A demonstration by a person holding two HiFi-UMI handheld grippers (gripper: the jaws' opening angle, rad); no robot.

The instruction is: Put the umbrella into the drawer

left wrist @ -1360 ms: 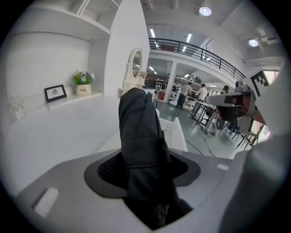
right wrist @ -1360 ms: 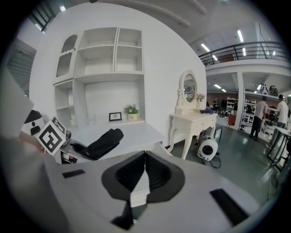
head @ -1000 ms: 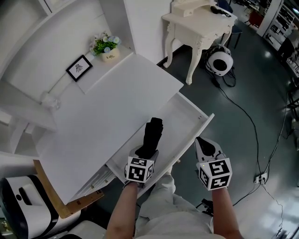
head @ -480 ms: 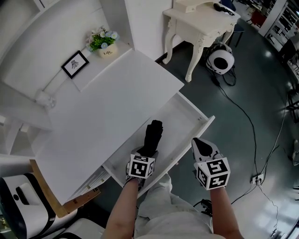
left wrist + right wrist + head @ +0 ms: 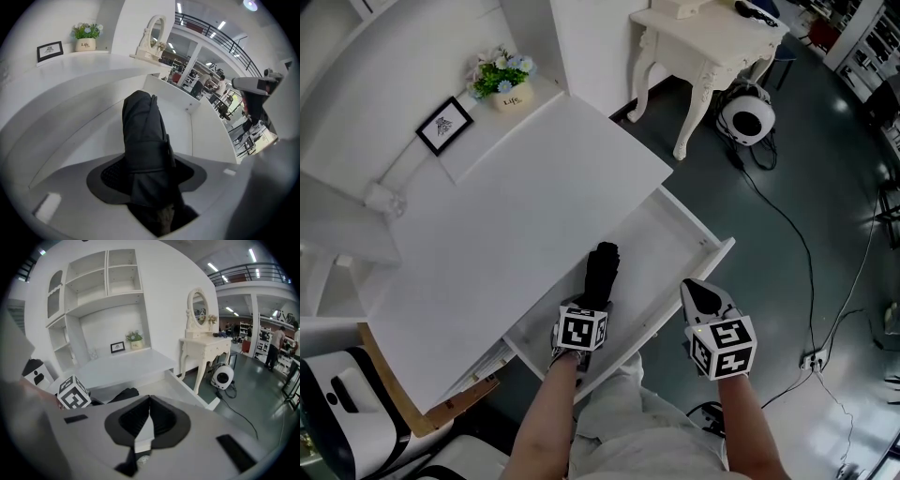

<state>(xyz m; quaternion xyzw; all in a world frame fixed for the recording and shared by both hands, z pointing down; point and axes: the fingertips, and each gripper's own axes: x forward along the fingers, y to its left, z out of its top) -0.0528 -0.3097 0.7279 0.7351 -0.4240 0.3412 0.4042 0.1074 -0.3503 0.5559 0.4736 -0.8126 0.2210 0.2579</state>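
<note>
So we're right in the placing step here. The left gripper (image 5: 593, 302) is clamping the folded black umbrella (image 5: 602, 267) near its lower end, jaws part-way closed around the bundle with the strap sitting just past the pads. The umbrella is pointing away from us toward the back of the open white drawer (image 5: 713, 247), hanging over the drawer's inside and not over the desk top (image 5: 516, 216). We're not seeing clearly whether its far end is touching the drawer floor yet, so we're calling it "above, not in".

The right gripper (image 5: 695, 287) is hovering beside the drawer's front edge with its jaws pinched together and nothing in them.

Next move, we're guessing: bringing the umbrella down flat along the drawer's length so both ends are clearing the walls, then opening the left jaws. After that the right one is looking well placed for pushing the front shut.
</note>
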